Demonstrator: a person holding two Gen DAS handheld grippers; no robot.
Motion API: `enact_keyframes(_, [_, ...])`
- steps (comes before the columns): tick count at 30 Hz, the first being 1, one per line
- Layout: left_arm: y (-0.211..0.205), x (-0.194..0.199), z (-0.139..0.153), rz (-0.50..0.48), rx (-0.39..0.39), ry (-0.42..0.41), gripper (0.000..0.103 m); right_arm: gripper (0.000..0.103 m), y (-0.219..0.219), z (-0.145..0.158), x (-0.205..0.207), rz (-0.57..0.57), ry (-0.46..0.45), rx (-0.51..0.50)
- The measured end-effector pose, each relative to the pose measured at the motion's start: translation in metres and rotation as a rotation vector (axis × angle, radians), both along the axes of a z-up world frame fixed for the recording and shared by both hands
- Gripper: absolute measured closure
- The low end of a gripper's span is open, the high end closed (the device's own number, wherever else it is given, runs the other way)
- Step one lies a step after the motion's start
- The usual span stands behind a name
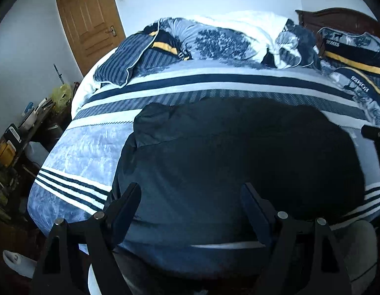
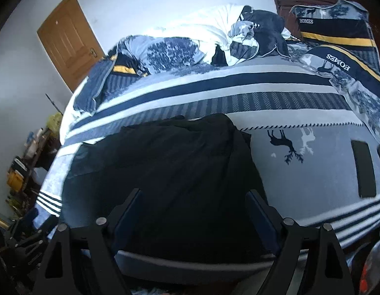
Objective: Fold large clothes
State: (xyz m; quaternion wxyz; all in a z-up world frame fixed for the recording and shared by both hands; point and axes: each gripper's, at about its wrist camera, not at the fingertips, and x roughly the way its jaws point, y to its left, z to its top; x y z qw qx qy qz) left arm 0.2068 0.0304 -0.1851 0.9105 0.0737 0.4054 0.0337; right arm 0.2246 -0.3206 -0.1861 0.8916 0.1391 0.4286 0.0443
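A large dark navy garment [image 1: 234, 157] lies spread flat on the striped bedspread [image 1: 86, 152] near the bed's front edge. In the right wrist view the garment [image 2: 165, 177] fills the lower middle. My left gripper [image 1: 191, 191] hovers over the garment's near part, its fingers wide apart and empty. My right gripper [image 2: 192, 196] is also open and empty above the garment's near edge. The right gripper shows at the right edge of the left wrist view [image 1: 377, 137].
A rumpled duvet [image 1: 227, 39] and pillows [image 1: 355, 49] lie at the far side by the dark headboard [image 1: 337, 17]. A wooden door [image 1: 89, 22] is at the back left. A cluttered low table [image 1: 22, 132] stands left of the bed.
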Motion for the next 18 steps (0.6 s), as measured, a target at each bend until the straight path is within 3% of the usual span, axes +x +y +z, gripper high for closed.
enact_keyframes(10, [0.074, 0.111, -0.02, -0.04, -0.17, 0.1, 0.02, 0.016, -0.033, -0.063, 0.126, 0.067, 0.131, 0.125])
enact_keyframes(15, [0.092, 0.189, -0.051, 0.016, -0.091, 0.17, 0.02, 0.017, -0.055, -0.097, 0.185, 0.047, 0.244, 0.148])
enact_keyframes(17, [0.091, 0.214, -0.071, 0.007, -0.074, 0.228, 0.02, 0.024, -0.057, -0.115, 0.203, 0.053, 0.304, 0.17])
enact_keyframes(18, [0.091, 0.225, -0.081, 0.009, -0.097, 0.268, 0.022, 0.046, -0.058, -0.123, 0.208, 0.052, 0.325, 0.195])
